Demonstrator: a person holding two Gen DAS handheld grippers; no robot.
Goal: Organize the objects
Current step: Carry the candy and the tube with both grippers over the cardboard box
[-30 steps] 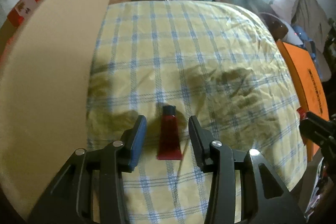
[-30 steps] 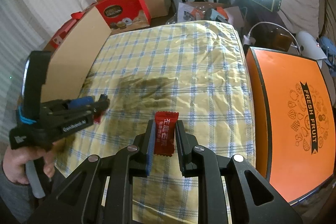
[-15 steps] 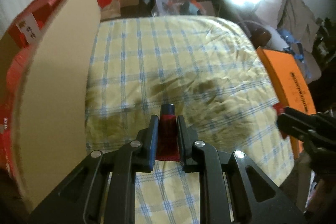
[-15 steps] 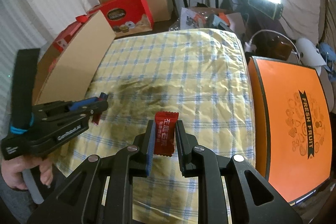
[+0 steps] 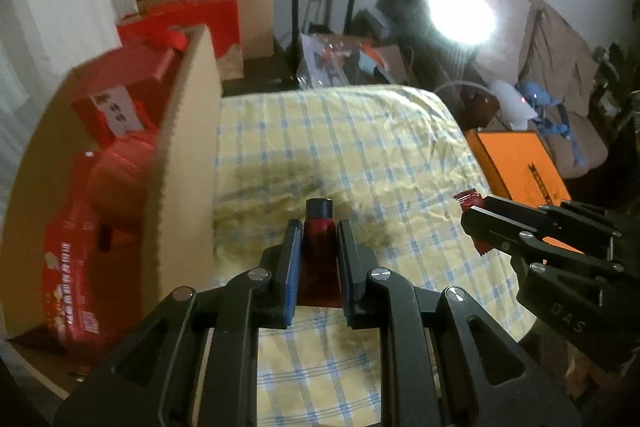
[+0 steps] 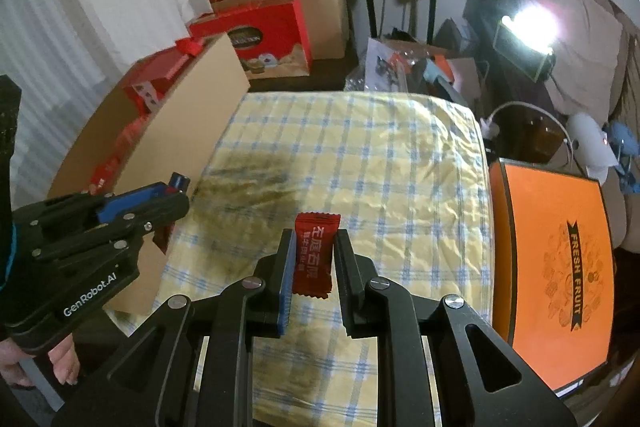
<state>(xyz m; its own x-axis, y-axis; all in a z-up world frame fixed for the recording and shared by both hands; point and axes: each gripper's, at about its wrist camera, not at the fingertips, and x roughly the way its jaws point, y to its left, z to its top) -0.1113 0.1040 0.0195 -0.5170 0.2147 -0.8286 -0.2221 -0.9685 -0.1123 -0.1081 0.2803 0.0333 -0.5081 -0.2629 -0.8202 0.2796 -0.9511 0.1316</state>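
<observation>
My left gripper [image 5: 319,227] is shut on a dark red tube with a black cap [image 5: 319,227], held in the air above the yellow checked cloth [image 5: 360,155]. In the right wrist view the same left gripper [image 6: 176,193] shows from the side at the left, the tube's cap [image 6: 179,181] poking out beside the cardboard box. My right gripper [image 6: 314,239] is shut on a red candy packet with white characters [image 6: 314,259], also lifted off the cloth [image 6: 360,163]. From the left wrist view the right gripper [image 5: 470,213] comes in from the right with the packet's end [image 5: 468,199] showing.
An open cardboard box [image 5: 176,163] with red packages inside stands along the cloth's left edge. An orange "FRESH FRUIT" box lid [image 6: 560,259] lies to the right. Red gift boxes [image 6: 260,35], cartons and speaker stands fill the floor behind. A bright lamp [image 6: 528,23] glares at the back right.
My left gripper closed on the red tube and lifted it off the cloth, so the view now looks over the box wall. My right gripper rose too, still holding the candy packet.
</observation>
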